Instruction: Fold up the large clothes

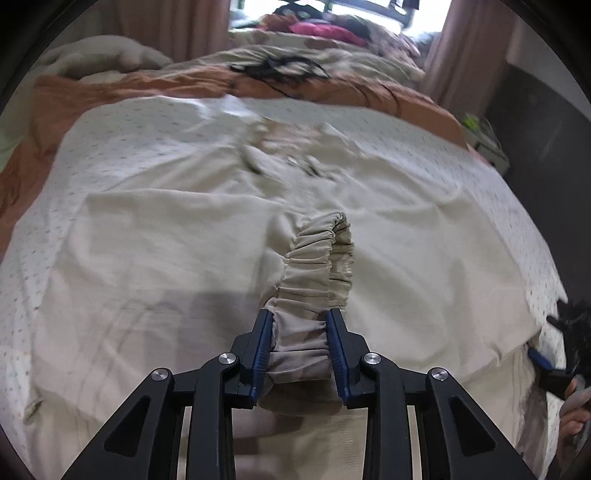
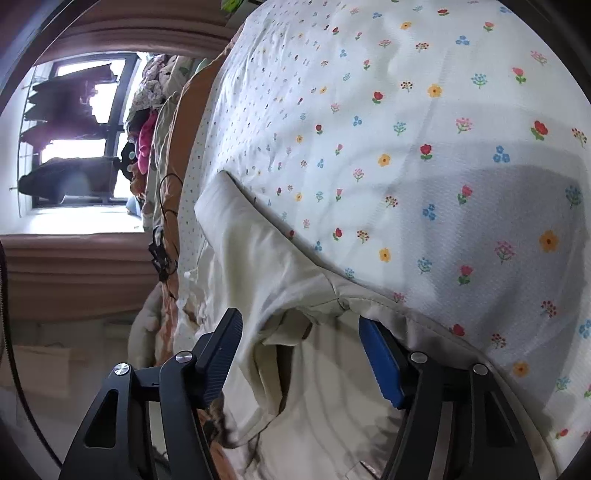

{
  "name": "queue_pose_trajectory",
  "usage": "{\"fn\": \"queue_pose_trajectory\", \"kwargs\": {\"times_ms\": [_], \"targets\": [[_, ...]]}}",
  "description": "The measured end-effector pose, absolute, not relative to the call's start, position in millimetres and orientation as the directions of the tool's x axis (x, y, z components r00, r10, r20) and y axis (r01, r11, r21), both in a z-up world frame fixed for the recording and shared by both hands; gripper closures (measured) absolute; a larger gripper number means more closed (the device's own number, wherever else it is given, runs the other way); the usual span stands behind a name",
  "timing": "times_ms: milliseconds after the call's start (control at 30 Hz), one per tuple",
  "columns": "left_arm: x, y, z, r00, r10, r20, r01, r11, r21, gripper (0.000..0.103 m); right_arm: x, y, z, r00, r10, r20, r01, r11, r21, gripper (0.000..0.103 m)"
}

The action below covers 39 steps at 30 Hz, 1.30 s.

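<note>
Clearly early in the fold. Spread across the white bedsheet printed with small coloured flowers [image 2: 443,122] lies the large beige cotton garment with an elasticated gathered waistband [image 1: 184,240], mostly flat but rumpled toward the far end, where detail blurs out.

Left gripper [image 1: 300,350]: blue-padded fingers [image 1: 261,350] narrowed onto the gathered waistband [image 1: 314,266], which bunches between the pads and arches up and away from them. Held firmly, by the look of it, and lifted off the surface.

Right gripper [image 2: 301,354]: fingers set fairly wide, beige cloth lying between them near a seam or pocket edge. Contact on the right-hand blue pad [image 2: 380,365] seems likely; a gap shows beside the left-hand black one. Not a pinch yet, so probably positioning for a grip at the garment's edge. Also glimpsed at the lower right of the left wrist view, low at the bed's side.

Done so far, judging from the layout: garment laid out on the bed, waistband picked up. Left to do: secure the second hold, bring the waistband end over toward the far end, smooth, then fold again to a compact shape. No finished crease visible anywhere.

Beyond, an orange quilt [image 1: 166,79] and a heap of mixed clothes by the window [image 1: 317,26].
</note>
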<state>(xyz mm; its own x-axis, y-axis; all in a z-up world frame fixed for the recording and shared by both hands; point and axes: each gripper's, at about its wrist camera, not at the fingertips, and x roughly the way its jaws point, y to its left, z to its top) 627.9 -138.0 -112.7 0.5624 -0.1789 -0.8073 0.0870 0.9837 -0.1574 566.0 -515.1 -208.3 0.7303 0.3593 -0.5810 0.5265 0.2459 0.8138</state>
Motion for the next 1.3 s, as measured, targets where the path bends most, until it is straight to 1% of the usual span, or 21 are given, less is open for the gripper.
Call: {"fn": "queue_pose_trajectory", "kwargs": {"times_ms": [67,100,133,200,233,367,400,467,500,533,600,667,733,767,800,833,900,1000,1067,1133,1300], "targets": [[625,-121,-109,0.573,-0.169,-0.802,0.063,0.985,-0.162,0.071,566,-516,-210,0.728,0.357,-0.585,0.530,0.247,0.811,0.037],[624,-113,-108,0.573,-0.167,-0.802,0.056,0.985,-0.165,0.078,564,-517,-211,0.727,0.357,-0.586,0.531,0.250,0.810,0.037],[623,-105,-110,0.572,-0.133,-0.809,0.038,0.990,-0.137,0.098,564,-517,-211,0.726,0.356,-0.588,0.532,0.252,0.808,0.037],[625,-88,-115,0.560,-0.039,-0.828,-0.027,0.997,-0.066,0.098,563,-517,-210,0.725,0.350,-0.593,0.533,0.260,0.805,0.037],[626,-78,-116,0.556,-0.023,-0.831,-0.057,0.996,-0.066,0.098,563,-516,-210,0.724,0.348,-0.596,0.534,0.264,0.803,0.037],[623,-41,-113,0.543,-0.098,-0.834,-0.122,0.973,-0.194,0.096,564,-514,-207,0.718,0.339,-0.608,0.539,0.284,0.793,0.037],[622,-38,-111,0.542,-0.125,-0.831,-0.118,0.968,-0.222,0.091,565,-512,-205,0.715,0.336,-0.614,0.542,0.290,0.789,0.037],[620,-37,-107,0.540,-0.154,-0.827,-0.099,0.965,-0.245,0.068,565,-509,-202,0.707,0.329,-0.626,0.548,0.305,0.779,0.037],[619,-40,-105,0.545,-0.165,-0.822,-0.089,0.963,-0.253,0.046,565,-506,-201,0.704,0.326,-0.630,0.549,0.313,0.775,0.037],[618,-42,-104,0.552,-0.175,-0.815,-0.079,0.962,-0.260,0.029,566,-504,-199,0.702,0.325,-0.634,0.548,0.322,0.772,0.037],[615,-51,-104,0.565,-0.189,-0.803,-0.050,0.964,-0.263,0.023,568,-499,-199,0.701,0.328,-0.633,0.546,0.324,0.773,0.037],[617,-61,-109,0.550,-0.196,-0.812,-0.025,0.968,-0.251,0.023,568,-500,-201,0.702,0.327,-0.632,0.549,0.317,0.773,0.037],[622,-73,-124,0.512,-0.212,-0.832,0.000,0.969,-0.247,0.023,569,-502,-203,0.705,0.325,-0.630,0.551,0.308,0.776,0.041],[624,-76,-131,0.495,-0.212,-0.843,0.001,0.970,-0.243,0.024,568,-504,-204,0.708,0.325,-0.628,0.552,0.300,0.778,0.042],[628,-81,-144,0.464,-0.206,-0.862,-0.009,0.971,-0.237,0.031,568,-506,-206,0.710,0.326,-0.624,0.553,0.292,0.781,0.044],[631,-83,-153,0.440,-0.207,-0.874,-0.012,0.972,-0.236,0.048,568,-508,-207,0.714,0.328,-0.619,0.552,0.280,0.785,0.045],[633,-89,-172,0.394,-0.153,-0.906,-0.028,0.984,-0.179,0.067,567,-510,-209,0.719,0.333,-0.610,0.550,0.265,0.792,0.045],[628,-91,-174,0.439,-0.124,-0.890,-0.007,0.990,-0.142,0.071,565,-513,-210,0.728,0.339,-0.596,0.545,0.240,0.803,0.045],[626,-88,-171,0.451,-0.124,-0.884,-0.006,0.990,-0.142,0.089,564,-512,-210,0.731,0.339,-0.593,0.545,0.234,0.805,0.045],[625,-78,-163,0.472,-0.134,-0.871,-0.017,0.987,-0.162,0.092,566,-511,-208,0.730,0.342,-0.591,0.540,0.241,0.806,0.045],[624,-67,-146,0.506,-0.125,-0.854,-0.013,0.988,-0.153,0.093,567,-510,-207,0.731,0.342,-0.590,0.539,0.240,0.807,0.045]]}}
